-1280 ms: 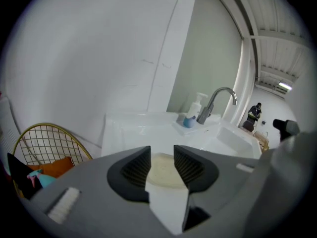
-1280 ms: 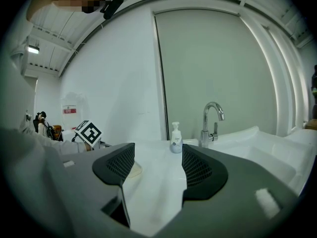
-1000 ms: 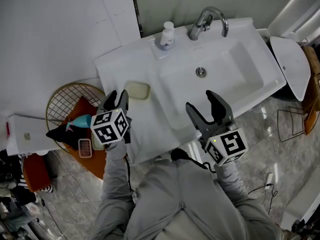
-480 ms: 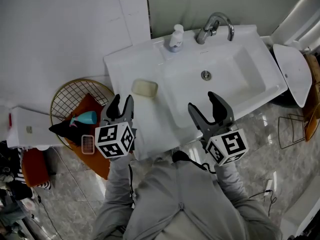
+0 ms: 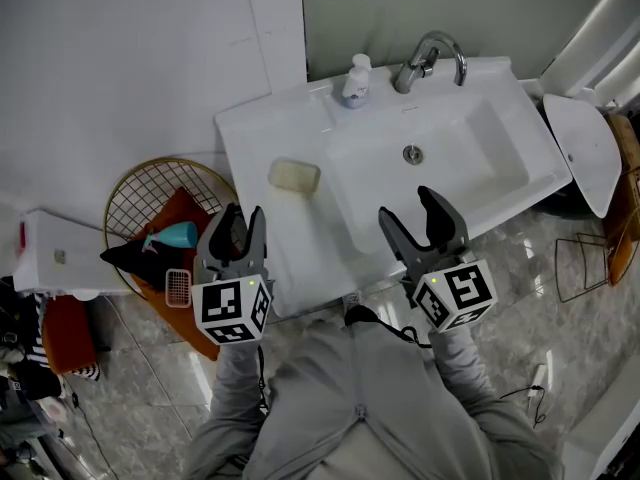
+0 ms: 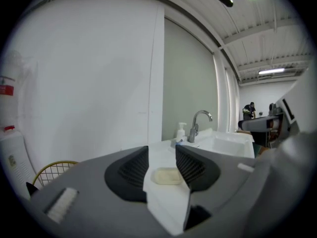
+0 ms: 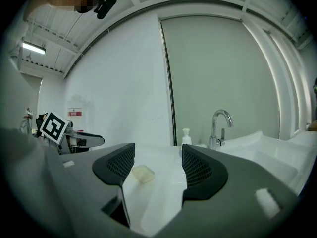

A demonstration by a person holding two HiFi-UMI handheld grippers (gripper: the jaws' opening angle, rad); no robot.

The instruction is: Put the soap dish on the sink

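- Noting the soap dish (image 5: 294, 176), pale cream with rounded corners, lying flat on the white worktop part of the sink (image 5: 480, 168), left of the basin and clear of both grippers.
- Holding the left gripper (image 5: 240, 220) at the near left corner of the sink, pointing toward the far wall, with the soap dish straight ahead and farther in.
- Having just been opening the left fingers (image 6: 131, 170); showing them spread wide with nothing gripped, and the dish lying beyond the gap, untouched.
- Holding the right gripper (image 5: 408, 208) over the near rim of the basin, to the right of the left gripper and also pointing toward the far wall.
- Showing the right fingers (image 7: 200, 170) parted and empty, with bare white sink between them and the dish lying well beyond, toward the left finger.
- Spotting the faucet (image 5: 430, 58) at the far edge of the basin, with a small pump bottle (image 5: 355, 78) just left of it.
- Spotting a round wire basket (image 5: 130, 193) on the floor left of the sink, holding orange and black cloth and a teal item.
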